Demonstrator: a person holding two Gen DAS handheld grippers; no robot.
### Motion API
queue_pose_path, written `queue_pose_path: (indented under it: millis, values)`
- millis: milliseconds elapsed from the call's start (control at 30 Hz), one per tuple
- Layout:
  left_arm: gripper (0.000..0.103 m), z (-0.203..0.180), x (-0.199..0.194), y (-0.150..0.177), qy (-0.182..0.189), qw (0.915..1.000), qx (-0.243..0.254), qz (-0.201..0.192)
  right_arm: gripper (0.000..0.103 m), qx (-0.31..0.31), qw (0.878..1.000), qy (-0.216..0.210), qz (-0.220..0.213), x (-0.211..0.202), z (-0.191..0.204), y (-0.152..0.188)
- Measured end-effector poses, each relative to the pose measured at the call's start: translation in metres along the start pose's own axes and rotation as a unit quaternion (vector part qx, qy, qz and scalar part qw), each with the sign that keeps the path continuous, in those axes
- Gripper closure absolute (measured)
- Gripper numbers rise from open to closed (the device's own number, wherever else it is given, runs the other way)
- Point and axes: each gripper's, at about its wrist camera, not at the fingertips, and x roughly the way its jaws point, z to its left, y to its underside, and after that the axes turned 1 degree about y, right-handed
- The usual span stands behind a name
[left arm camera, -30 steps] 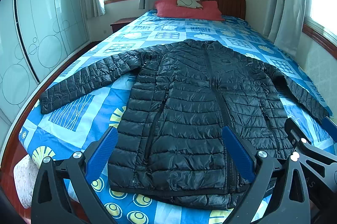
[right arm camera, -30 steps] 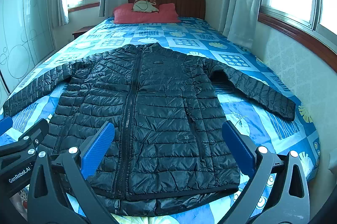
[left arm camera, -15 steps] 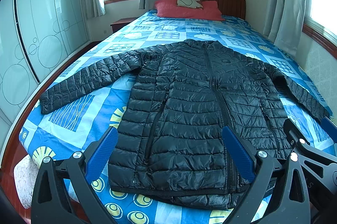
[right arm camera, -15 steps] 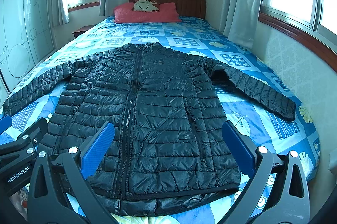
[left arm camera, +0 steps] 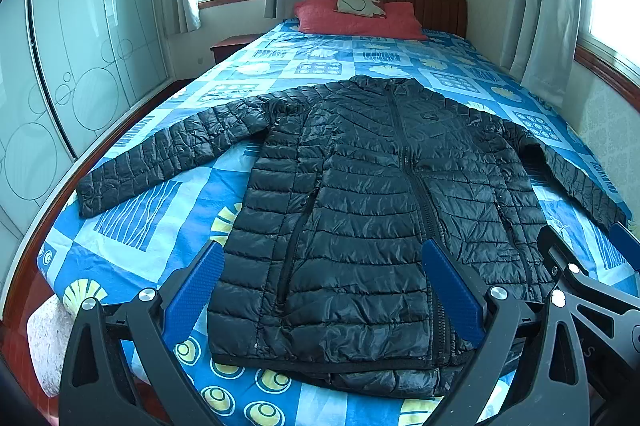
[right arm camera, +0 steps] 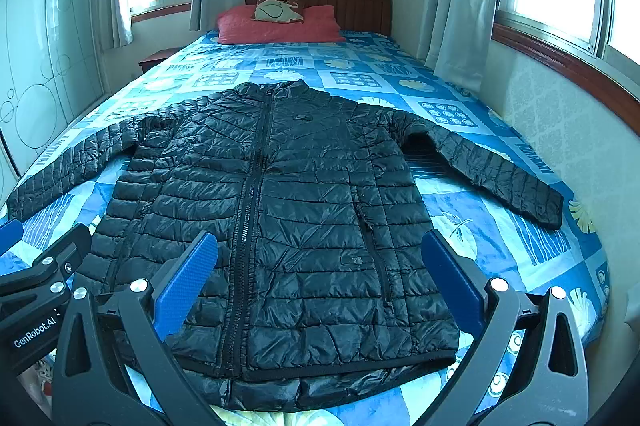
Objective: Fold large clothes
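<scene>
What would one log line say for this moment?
puffer jacket: flat on bed, unfolded | left tool: open | right tool: open

A jacket [right arm camera: 288, 209] is spread flat on the bed [right arm camera: 460, 113], front up, collar toward the headboard [right arm camera: 352, 9] and hem at the near edge. Its sleeves are stretched out to either side. Two pillows [right arm camera: 280, 23] are stacked at the head of the bed. The left gripper [left arm camera: 324, 290] and right gripper [right arm camera: 320, 278] are held side by side above the hem, jaws spread wide apart. A wardrobe [left arm camera: 80, 57] stands left of the bed, a wall [right arm camera: 560, 129] to its right.
</scene>
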Motion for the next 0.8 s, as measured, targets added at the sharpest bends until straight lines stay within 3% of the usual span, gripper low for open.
queue_pose_path:
  millis: [800]
  values:
    - [0.005,-0.0021,0.0000,0.0045,0.002,1.0000,0.001,0.005,0.002,0.002,1.000,-0.002,0.003,0.0002,-0.0005,0.0027]
